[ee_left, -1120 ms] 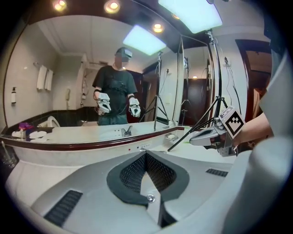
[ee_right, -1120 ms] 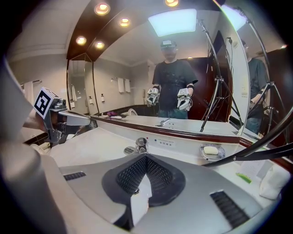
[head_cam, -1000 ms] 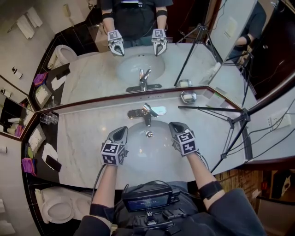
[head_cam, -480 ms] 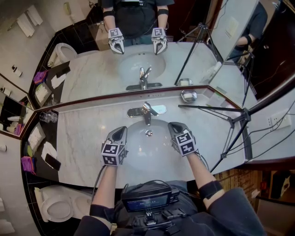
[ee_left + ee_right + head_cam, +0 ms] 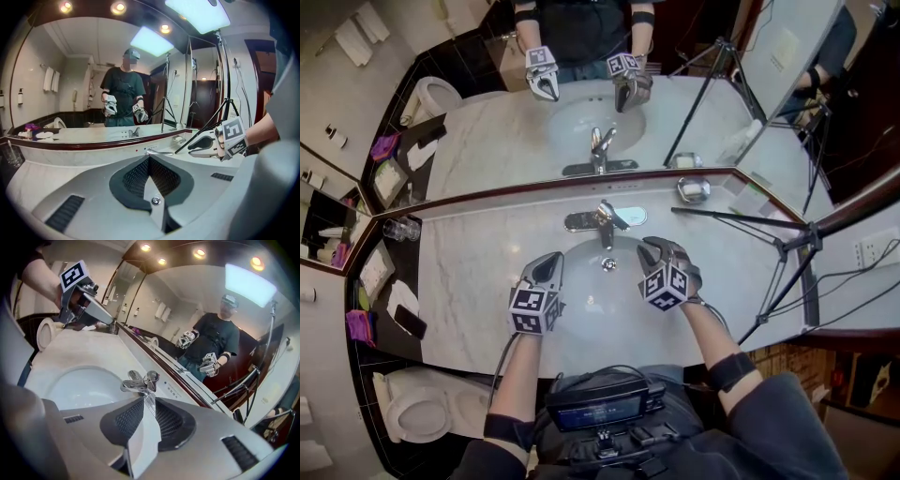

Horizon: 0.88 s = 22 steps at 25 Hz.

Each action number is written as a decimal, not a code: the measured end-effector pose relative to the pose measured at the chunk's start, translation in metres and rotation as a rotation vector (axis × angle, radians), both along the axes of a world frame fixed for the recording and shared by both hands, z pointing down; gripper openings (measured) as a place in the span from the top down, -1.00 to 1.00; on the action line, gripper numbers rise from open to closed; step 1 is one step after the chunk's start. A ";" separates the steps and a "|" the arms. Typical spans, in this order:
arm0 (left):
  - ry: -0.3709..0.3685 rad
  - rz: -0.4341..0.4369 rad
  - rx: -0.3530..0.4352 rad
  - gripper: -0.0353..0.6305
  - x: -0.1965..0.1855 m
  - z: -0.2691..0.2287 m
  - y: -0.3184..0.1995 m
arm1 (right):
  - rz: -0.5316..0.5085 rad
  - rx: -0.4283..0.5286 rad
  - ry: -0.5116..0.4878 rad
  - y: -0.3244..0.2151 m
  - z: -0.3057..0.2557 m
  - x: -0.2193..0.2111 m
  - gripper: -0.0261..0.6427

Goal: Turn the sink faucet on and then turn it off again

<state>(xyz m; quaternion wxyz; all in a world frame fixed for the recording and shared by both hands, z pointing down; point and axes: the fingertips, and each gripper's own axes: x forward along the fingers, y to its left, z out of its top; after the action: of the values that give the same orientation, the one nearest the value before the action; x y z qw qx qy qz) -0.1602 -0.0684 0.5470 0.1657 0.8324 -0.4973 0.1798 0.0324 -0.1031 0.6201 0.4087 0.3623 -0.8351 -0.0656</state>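
As right hand-held gripper (image 5: pixel 654 249) opens empty, faucet (image 5: pixel 605 221) ahead.

This is a bathroom. A marble counter (image 5: pixel 478 272) holds a white sink (image 5: pixel 592 298) with a faucet (image 5: pixel 605 221) below a wide wall mirror (image 5: pixel 487 131). A toilet (image 5: pixel 417 412) stands beside the counter.

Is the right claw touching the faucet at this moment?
Apart. In the head view, bare basin shows between the right claw and the faucet. Its jaws have just been opening, with nothing gripped between them.
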 end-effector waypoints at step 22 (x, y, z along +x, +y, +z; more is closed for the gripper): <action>-0.002 -0.029 -0.039 0.89 -0.010 0.022 -0.015 | -0.376 0.224 0.485 -0.070 0.052 -0.051 0.31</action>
<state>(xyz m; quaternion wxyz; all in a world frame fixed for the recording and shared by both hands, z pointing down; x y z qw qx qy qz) -0.1698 -0.0832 0.5694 0.1837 0.8217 -0.5058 0.1880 -0.0184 -0.1733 0.6717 0.5341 0.2182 -0.7532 -0.3159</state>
